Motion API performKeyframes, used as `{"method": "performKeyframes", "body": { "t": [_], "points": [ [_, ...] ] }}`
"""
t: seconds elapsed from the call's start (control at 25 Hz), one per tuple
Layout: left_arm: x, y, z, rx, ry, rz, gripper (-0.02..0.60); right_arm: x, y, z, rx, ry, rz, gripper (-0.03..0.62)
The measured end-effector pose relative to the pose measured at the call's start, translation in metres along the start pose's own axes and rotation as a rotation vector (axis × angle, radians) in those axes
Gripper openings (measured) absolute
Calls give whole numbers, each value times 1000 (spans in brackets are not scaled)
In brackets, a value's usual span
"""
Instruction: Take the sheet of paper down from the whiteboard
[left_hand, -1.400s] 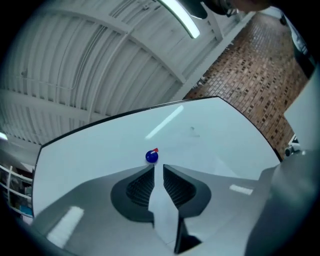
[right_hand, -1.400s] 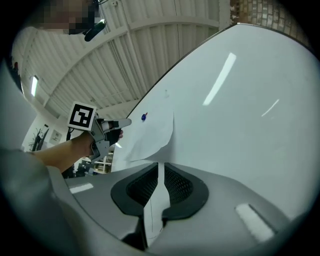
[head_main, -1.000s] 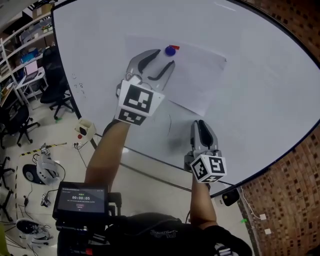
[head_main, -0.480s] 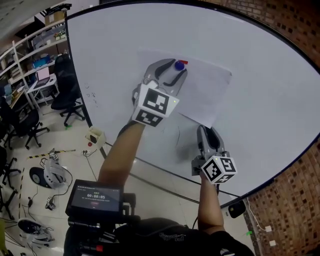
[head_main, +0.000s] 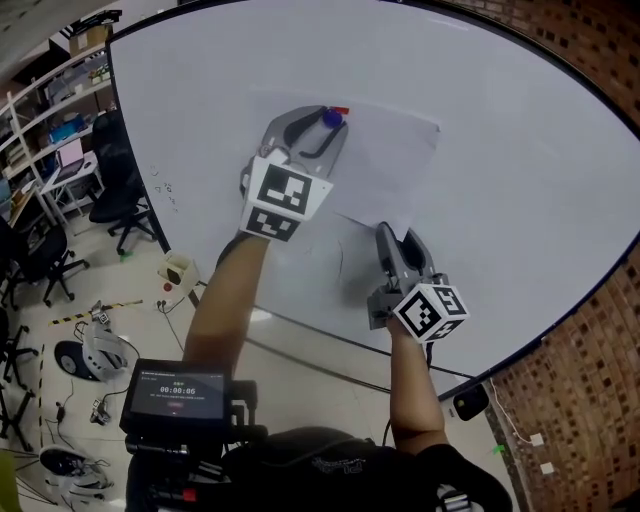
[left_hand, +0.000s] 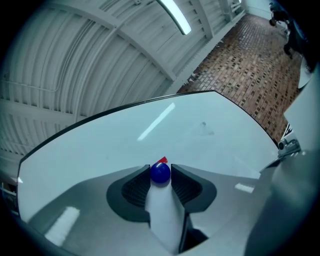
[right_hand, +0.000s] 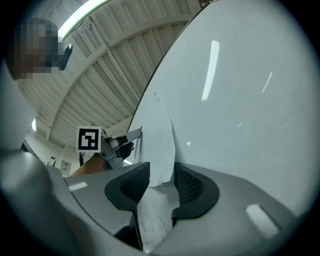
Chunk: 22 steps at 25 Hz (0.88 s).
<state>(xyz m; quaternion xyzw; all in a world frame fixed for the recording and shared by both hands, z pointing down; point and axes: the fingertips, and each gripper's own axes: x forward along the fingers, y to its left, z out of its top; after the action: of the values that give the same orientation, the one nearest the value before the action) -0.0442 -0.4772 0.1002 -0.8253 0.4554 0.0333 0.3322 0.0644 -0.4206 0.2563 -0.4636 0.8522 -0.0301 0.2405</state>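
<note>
A white sheet of paper (head_main: 385, 160) hangs on the whiteboard (head_main: 520, 180), pinned at its top by a round blue magnet (head_main: 331, 118) beside a small red tag (head_main: 342, 109). My left gripper (head_main: 318, 122) is up at that magnet. Its jaws are closing, and in the left gripper view both pads touch the blue magnet (left_hand: 160, 172) between the fingertips of the left gripper (left_hand: 160, 167). My right gripper (head_main: 396, 238) is at the sheet's lower corner with its jaws opening. In the right gripper view the paper (right_hand: 157, 145) hangs loose between the wide pads of the right gripper (right_hand: 161, 167).
Beyond the whiteboard's left edge are office chairs (head_main: 115, 190), shelving (head_main: 60, 110) and a small white device on the floor (head_main: 178, 268). A brick wall (head_main: 590, 380) runs along the lower right. A small screen (head_main: 178, 390) sits on the person's chest.
The left gripper moved up so its jaws came round the blue magnet and narrowed onto it. The right gripper rose to the paper's lower corner and its jaws spread apart.
</note>
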Motion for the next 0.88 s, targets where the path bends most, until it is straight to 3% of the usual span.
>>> {"method": "performKeyframes", "body": {
  "t": [0.24,0.32,0.36,0.88],
  "points": [
    [3,-6,-1,3,1,-6,124,8,-1,10,53,-24,25,134],
    [3,-6,-1,4,0,-5,123,10,-8,10,50,-24,-20,33],
    [2,-5,0,3,0,-5,123,11,-9,9,47,-21,-35,15],
    [-3,1,-1,-20,-13,11,123,9,-3,12,47,-32,-28,12]
  ]
}}
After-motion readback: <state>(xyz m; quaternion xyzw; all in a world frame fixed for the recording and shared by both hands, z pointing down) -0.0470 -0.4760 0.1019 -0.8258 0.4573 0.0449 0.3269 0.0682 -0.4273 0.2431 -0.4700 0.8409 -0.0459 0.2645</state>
